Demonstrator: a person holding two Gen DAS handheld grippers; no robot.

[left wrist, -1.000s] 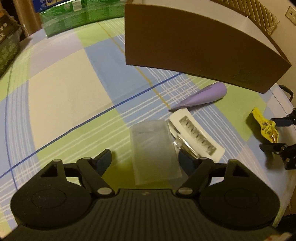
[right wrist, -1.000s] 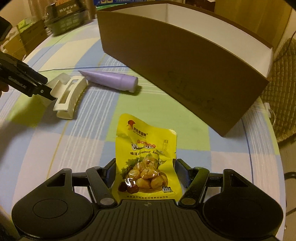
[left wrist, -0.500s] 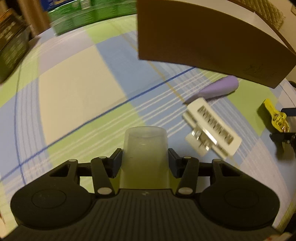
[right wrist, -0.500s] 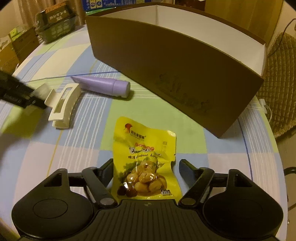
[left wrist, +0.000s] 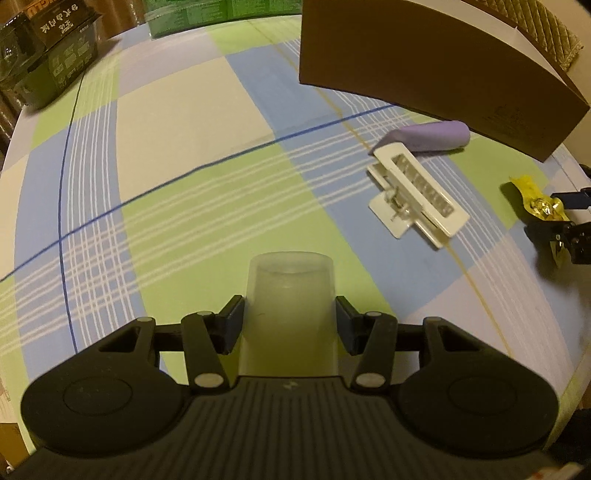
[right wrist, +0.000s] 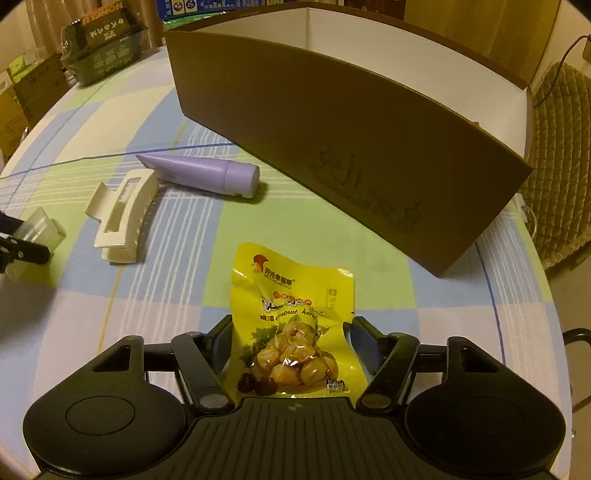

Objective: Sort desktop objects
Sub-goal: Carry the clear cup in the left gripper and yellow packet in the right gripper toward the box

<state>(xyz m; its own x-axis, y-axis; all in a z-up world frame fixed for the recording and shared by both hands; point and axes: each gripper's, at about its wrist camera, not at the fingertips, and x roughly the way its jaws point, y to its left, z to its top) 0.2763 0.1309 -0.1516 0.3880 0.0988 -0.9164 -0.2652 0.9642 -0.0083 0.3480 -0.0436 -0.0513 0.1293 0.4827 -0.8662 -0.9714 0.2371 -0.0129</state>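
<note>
My left gripper [left wrist: 290, 325] is shut on a frosted clear plastic container [left wrist: 290, 295] and holds it above the checked tablecloth. It also shows at the left edge of the right wrist view [right wrist: 37, 229]. My right gripper [right wrist: 291, 343] is shut on a yellow chestnut snack packet [right wrist: 291, 325], lifted off the cloth; the packet also shows in the left wrist view [left wrist: 539, 203]. A cream hair claw clip [left wrist: 417, 195] [right wrist: 122, 218] and a purple tube [left wrist: 428, 138] [right wrist: 203, 173] lie on the cloth before a brown open cardboard box [left wrist: 424, 59] [right wrist: 351, 147].
Dark packaged trays [left wrist: 44, 48] [right wrist: 103, 48] and green boxes [left wrist: 207, 14] stand at the table's far edge. A quilted chair [right wrist: 557, 155] is to the right, beyond the table's rim [right wrist: 535, 295].
My left gripper closed on the clear container and lifted it back from the clip. My right gripper tightened on the snack packet and raised it.
</note>
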